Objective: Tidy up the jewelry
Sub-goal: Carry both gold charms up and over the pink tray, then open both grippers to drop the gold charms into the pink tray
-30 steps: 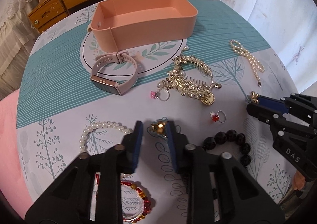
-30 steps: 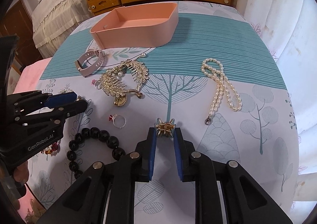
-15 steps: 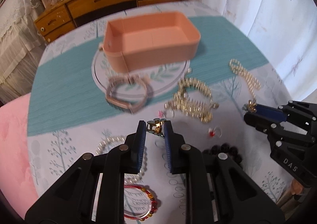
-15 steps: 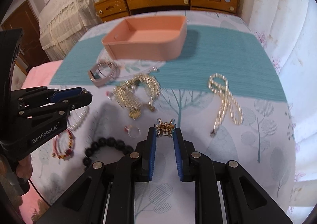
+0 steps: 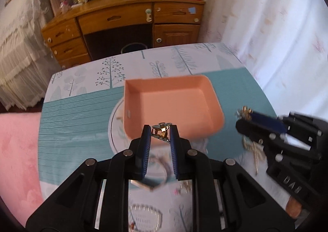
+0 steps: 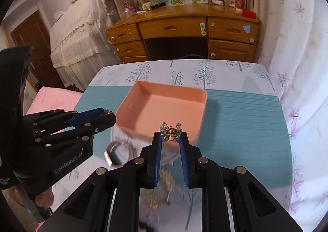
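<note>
two clips carried, tray empty
left gripper (image 5: pixel 160 131) jaws pinch a small gold hair clip (image 5: pixel 161 129); right gripper (image 6: pixel 170 136) jaws pinch a matching gold claw clip (image 6: pixel 170 129), both near the bare pink plastic tray (image 6: pixel 184 93); blurred pieces remain on the counter (image 6: pixel 246 113).

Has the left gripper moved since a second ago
Yes. The left gripper, shut on a small gold clip, has risen off the tablecloth and gone forward to the near wall of the pink tray.

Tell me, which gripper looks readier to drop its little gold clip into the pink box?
Probably the left gripper: its gold clip sits just at the pink box's near wall, roughly centred. The right gripper holds its clip near the box's corner.
</note>
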